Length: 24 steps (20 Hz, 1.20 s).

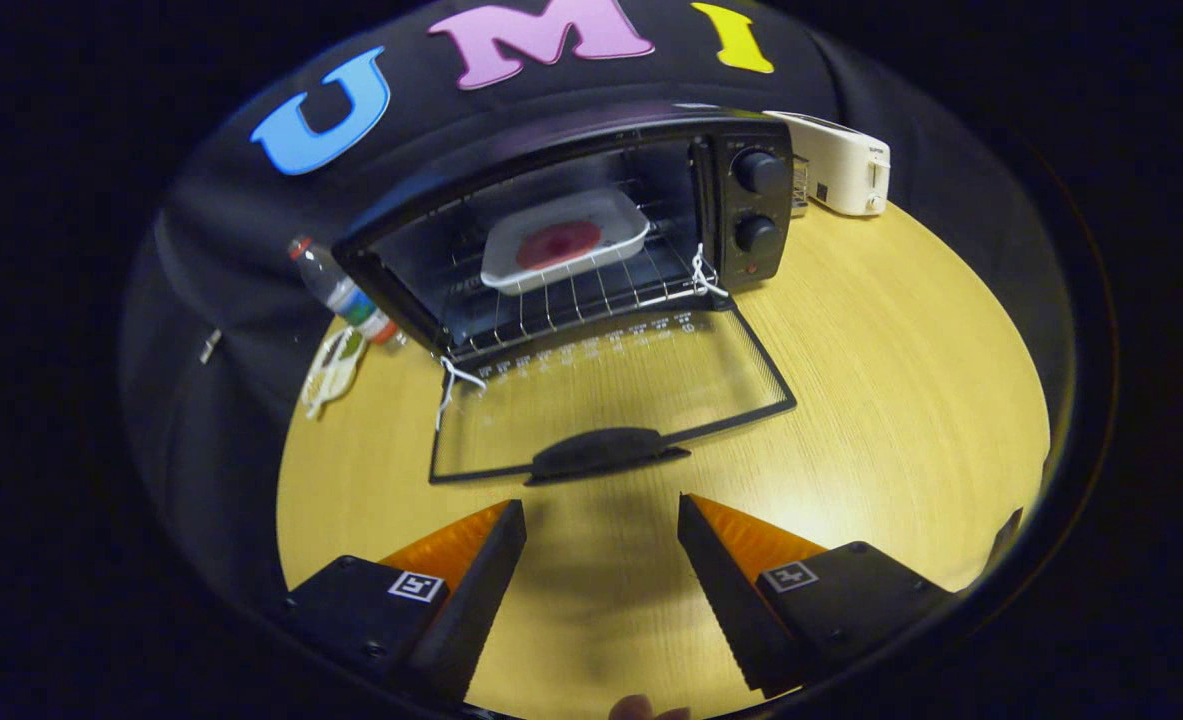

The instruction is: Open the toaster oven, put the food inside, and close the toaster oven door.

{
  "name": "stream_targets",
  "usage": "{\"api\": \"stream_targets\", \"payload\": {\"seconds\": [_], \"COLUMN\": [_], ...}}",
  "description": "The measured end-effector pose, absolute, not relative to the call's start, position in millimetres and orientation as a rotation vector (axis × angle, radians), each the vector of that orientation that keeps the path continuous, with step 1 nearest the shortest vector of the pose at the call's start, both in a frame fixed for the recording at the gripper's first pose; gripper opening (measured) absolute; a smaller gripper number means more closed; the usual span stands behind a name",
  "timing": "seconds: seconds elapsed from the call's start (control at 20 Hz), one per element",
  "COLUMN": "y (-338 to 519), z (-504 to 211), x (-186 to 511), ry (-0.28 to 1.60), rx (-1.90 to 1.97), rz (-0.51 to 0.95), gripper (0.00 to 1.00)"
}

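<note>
Nearest the camera, the gripper [601, 520] hovers over a pale yellow wood-grain tabletop [901, 400] with its two fingers spread wide apart and nothing held between them. Just ahead of the fingertips lies the dark curved door handle [606, 452] of the black toaster oven [591, 230], whose glass door [611, 395] is dropped fully open and rests flat on the table. White cord ties [451, 385] hang at both door hinges. Beyond the door, on the wire rack [571, 300] inside the oven cavity, sits a white rectangular tray [566, 240] carrying a round reddish piece of food [559, 243]. Two black control knobs [759, 172] are stacked on the oven's panel, to the right of the cavity. Beside the oven's left wall lies a clear plastic bottle with a red cap [336, 288], with a pale netted item [331, 370] just in front of it. Behind the oven, to its right, a white boxy appliance [841, 165] stands at the table's far edge.
</note>
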State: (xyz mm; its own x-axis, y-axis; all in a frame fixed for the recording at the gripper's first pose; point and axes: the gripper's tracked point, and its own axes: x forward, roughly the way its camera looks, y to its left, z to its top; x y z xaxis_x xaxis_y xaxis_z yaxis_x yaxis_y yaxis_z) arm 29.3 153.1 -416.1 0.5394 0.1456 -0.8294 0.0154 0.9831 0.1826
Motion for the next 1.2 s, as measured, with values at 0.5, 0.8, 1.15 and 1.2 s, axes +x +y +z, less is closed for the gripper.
{"api": "stream_targets", "payload": {"seconds": [0.5,0.8,1.15,1.2], "y": [156.8,160.1,158.8,158.6], "z": [-458.3,-463.6,-439.7,-432.5], "x": [52.2,64.1,59.5,59.3], "ry": [1.018,1.029,0.98,0.961], "rx": [-0.017,-0.025,-0.013,-0.008], "rz": [0.099,0.059,0.076,0.082], "gripper": [0.99,0.98,0.99,0.99]}}
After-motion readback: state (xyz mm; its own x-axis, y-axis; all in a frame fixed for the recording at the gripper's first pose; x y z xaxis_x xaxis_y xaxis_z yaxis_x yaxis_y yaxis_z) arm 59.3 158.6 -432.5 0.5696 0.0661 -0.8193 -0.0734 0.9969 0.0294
